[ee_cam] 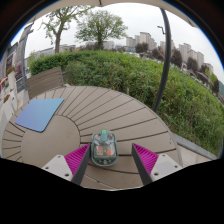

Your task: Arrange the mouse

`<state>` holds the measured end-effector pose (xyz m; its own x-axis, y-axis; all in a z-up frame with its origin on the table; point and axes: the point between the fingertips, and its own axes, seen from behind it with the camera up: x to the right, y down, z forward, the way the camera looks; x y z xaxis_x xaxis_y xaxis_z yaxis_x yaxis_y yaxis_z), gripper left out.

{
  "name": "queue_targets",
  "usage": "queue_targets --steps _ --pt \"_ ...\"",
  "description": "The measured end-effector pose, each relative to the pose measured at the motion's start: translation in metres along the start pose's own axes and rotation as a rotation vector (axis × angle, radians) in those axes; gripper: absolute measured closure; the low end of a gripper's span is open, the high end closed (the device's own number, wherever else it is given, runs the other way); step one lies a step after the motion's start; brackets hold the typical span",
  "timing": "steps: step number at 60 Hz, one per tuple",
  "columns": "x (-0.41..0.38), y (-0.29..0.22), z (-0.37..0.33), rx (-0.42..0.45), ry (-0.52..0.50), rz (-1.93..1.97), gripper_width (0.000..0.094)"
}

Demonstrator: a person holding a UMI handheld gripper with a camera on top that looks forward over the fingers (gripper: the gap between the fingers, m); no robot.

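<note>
A translucent grey-green mouse (pixel 104 149) with an orange spot on its back lies on the round wooden slatted table (pixel 110 115). It stands between my fingers, close to the left magenta pad (pixel 77 158), with a clear gap to the right pad (pixel 145 157). My gripper (pixel 111 160) is open, its fingers low over the table near the front edge. A blue mouse mat (pixel 39 114) lies flat on the table, beyond the fingers and to the left.
A wooden chair (pixel 45 82) stands behind the table at the left. A dark lamp pole (pixel 163 55) rises beyond the table's right side. Green hedges (pixel 150 75), trees and distant buildings lie beyond. The table's curved rim falls away at the right.
</note>
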<state>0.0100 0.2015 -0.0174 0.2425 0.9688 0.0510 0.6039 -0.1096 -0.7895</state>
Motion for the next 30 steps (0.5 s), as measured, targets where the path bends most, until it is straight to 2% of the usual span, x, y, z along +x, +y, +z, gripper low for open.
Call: queue_targets --steps 13,14,15,16,17,18,20,25,30 --pt "-0.002 0.001 0.001 -0.037 -0.009 0.039 0.0119" --pt "-0.002 0.001 0.001 -0.038 -0.009 0.038 0.0138" --pt "-0.003 0.001 0.001 -0.039 -0.011 0.037 0.02" --pt "-0.005 0.001 0.001 -0.039 -0.019 0.033 0.0308" --pt "-0.009 0.0 0.001 -0.04 -0.032 0.029 0.0483" --pt "-0.006 0.0 0.001 -0.043 -0.02 0.025 0.0541" --pt "0.001 0.0 0.001 -0.046 0.019 0.011 0.0563" --pt "-0.007 -0.002 0.001 -0.052 -0.031 0.001 0.0592" --pt "-0.007 -0.011 -0.006 -0.055 -0.012 -0.015 0.0592"
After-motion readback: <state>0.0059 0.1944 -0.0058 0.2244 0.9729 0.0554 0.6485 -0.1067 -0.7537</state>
